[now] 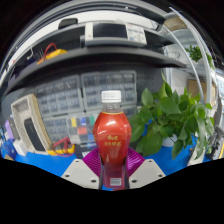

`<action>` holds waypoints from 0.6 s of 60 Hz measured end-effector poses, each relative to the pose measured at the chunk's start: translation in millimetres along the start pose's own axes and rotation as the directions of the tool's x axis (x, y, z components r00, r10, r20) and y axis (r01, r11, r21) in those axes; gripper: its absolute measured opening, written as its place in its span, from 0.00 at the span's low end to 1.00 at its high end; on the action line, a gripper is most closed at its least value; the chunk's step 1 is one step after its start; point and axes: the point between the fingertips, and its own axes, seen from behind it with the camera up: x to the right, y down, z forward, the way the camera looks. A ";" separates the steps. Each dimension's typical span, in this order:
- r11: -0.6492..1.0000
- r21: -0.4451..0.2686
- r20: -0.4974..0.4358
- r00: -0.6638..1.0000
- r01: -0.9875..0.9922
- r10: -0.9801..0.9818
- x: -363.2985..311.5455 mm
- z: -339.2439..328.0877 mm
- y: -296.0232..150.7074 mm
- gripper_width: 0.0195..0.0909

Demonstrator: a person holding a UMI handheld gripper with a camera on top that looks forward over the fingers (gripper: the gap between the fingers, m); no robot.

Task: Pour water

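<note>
The hand-held gripper [112, 172] points straight ahead over a blue tabletop [40, 160]; its two pale fingers [82, 172] rise from below with a bottle [112, 138] standing upright between them; the magenta pads [94, 158] sit close against the bottle's lower body on both sides, so the fingers appear pinched on it, though a thin gap cannot be ruled out; the bottle is clear plastic with a white cap [112, 97], filled with red liquid and wrapped in a red label; just beside it, off the right finger, a leafy green plant [172, 118] spreads its foliage; beyond the bottle a grey cabinet of small drawers [70, 100] stands at the tabletop's far edge; a framed flat panel [30, 125] leans near the left end; shelving with boxes [112, 32] runs overhead.
</note>
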 end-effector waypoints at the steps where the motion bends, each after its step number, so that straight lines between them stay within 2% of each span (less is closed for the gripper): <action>1: 1.000 -0.015 -0.003 1.000 0.008 -0.008 4.2 2.6 6.6 0.14; 7: 0.995 -0.083 -0.019 0.999 0.047 -0.049 22.9 12.9 44.8 0.14; 17: 0.990 -0.101 -0.019 0.995 0.097 -0.100 36.8 23.1 88.6 0.15; 18: 0.991 -0.089 -0.016 0.995 0.098 -0.100 36.8 20.6 88.8 0.20; 19: 0.993 -0.066 -0.017 0.995 0.097 -0.098 36.3 20.7 85.7 0.15; 20: 0.994 -0.058 -0.016 0.995 0.092 -0.094 35.7 20.6 86.2 0.15; 32: 0.998 -0.009 -0.011 0.998 0.069 -0.069 37.4 13.9 87.5 0.17; 36: 0.998 0.000 -0.008 0.998 0.068 -0.068 37.8 11.9 88.1 0.23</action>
